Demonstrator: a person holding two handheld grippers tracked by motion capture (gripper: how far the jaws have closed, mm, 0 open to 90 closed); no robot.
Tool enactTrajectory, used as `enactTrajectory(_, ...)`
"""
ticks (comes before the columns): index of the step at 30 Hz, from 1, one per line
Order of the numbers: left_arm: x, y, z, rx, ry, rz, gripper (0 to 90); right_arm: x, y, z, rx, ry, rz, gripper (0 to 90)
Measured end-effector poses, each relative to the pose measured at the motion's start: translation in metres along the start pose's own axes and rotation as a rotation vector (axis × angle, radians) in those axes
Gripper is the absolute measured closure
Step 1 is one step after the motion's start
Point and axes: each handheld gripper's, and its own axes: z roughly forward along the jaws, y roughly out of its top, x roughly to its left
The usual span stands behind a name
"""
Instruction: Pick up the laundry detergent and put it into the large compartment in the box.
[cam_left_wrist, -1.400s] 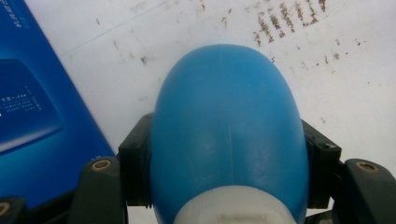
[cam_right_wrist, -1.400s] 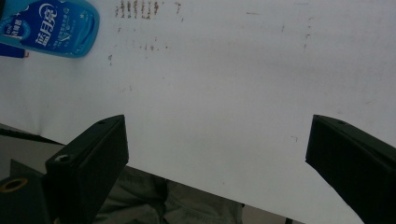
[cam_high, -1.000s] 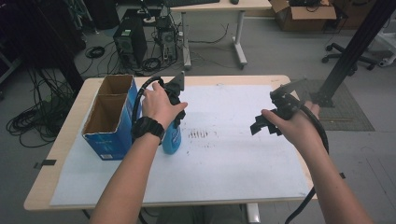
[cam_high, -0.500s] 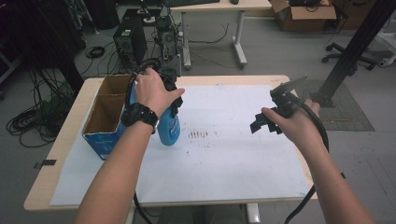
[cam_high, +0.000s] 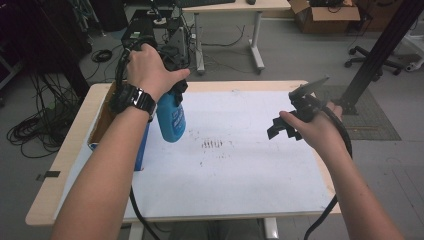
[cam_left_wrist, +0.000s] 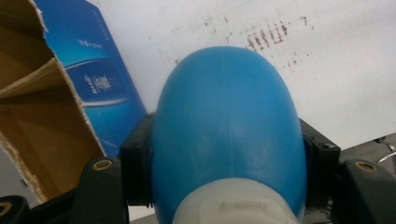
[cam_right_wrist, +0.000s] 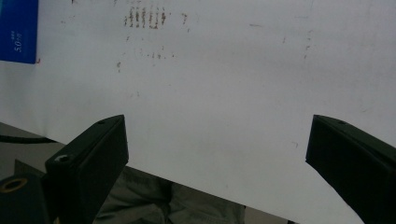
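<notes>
Clearly the work in hand is moving the blue bottle (cam_high: 171, 118), and it looks about midway: the left tool (cam_high: 176, 95) has its jaws clamped on the bottle's upper body, and the bottle hangs clear of the desk (cam_high: 250, 165), lifted beside the open cardboard box (cam_high: 102, 120) that stands at the desk's left edge. In the left gripper view the bottle (cam_left_wrist: 226, 126) bulges between the two black jaws, pinched on both flanks just below its pale cap, with the box (cam_left_wrist: 56, 112) close at one side, its torn brown flaps open and its inside bare as far as can be seen. What seems left is to carry the bottle over the box opening and lower it in, or set it down elsewhere; which of these is meant cannot be told from the pictures. The right tool (cam_high: 280, 127) hovers idle over the right half of the desk, its jaws wide apart and holding nothing, as the right gripper view confirms, with bare white desk surface (cam_right_wrist: 224, 93) between them and a patch of small brown marks farther off. As for writing, the bottle carries a white label with print too small to read in the high view; the box's blue side bears pale lettering that is blurred, and a corner of it in the right gripper view shows what may be the digits "50", no more.
</notes>
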Motion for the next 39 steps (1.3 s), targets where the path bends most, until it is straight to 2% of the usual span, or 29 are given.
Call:
enactTrajectory(7,0.011,0.0,-0.018,-0.003,-0.021,-0.019,37.3,-0.002,0.001,-0.003,-0.01,0.001,0.0,5.8)
enactTrajectory(13,0.021,-0.001,-0.027,-0.006,-0.011,-0.037,37.3,-0.004,0.002,-0.002,-0.01,0.003,0.011,5.8)
enactTrajectory(18,0.038,-0.006,-0.035,-0.018,-0.009,-0.072,37.3,-0.006,0.004,-0.001,-0.004,0.001,0.02,5.8)
enactTrajectory(19,0.038,-0.006,-0.035,-0.018,-0.009,-0.072,37.3,-0.006,0.004,-0.001,-0.004,0.001,0.02,5.8)
enactTrajectory(22,0.052,-0.011,-0.039,-0.021,0.002,-0.11,37.3,-0.007,0.005,0.001,0.0,-0.001,0.023,5.8)
enactTrajectory(23,0.052,-0.011,-0.039,-0.021,0.002,-0.11,37.3,-0.007,0.005,0.001,0.001,-0.005,0.023,5.8)
enactTrajectory(24,0.06,-0.013,-0.042,-0.024,0.008,-0.129,37.3,-0.007,0.006,0.002,0.001,-0.005,0.024,5.7)
enactTrajectory(28,0.077,-0.02,-0.047,-0.027,0.02,-0.153,37.3,-0.008,0.007,0.004,0.006,-0.007,0.032,5.8)
enactTrajectory(29,0.077,-0.02,-0.047,-0.027,0.02,-0.153,37.4,-0.008,0.007,0.004,0.008,-0.007,0.031,5.8)
enactTrajectory(30,0.085,-0.024,-0.05,-0.032,0.022,-0.172,37.3,-0.008,0.008,0.005,0.009,-0.009,0.032,5.8)
enactTrajectory(33,0.093,-0.027,-0.052,-0.031,0.031,-0.186,37.3,-0.008,0.009,0.006,0.008,-0.007,0.03,5.8)
enactTrajectory(34,0.102,-0.031,-0.054,-0.032,0.039,-0.204,37.4,-0.007,0.009,0.006,0.01,-0.007,0.032,5.8)
enactTrajectory(36,0.109,-0.034,-0.054,-0.032,0.042,-0.221,37.3,-0.007,0.01,0.007,0.011,-0.009,0.034,5.8)
enactTrajectory(39,0.117,-0.037,-0.054,-0.032,0.043,-0.235,37.4,-0.006,0.01,0.008,0.015,-0.013,0.035,5.8)
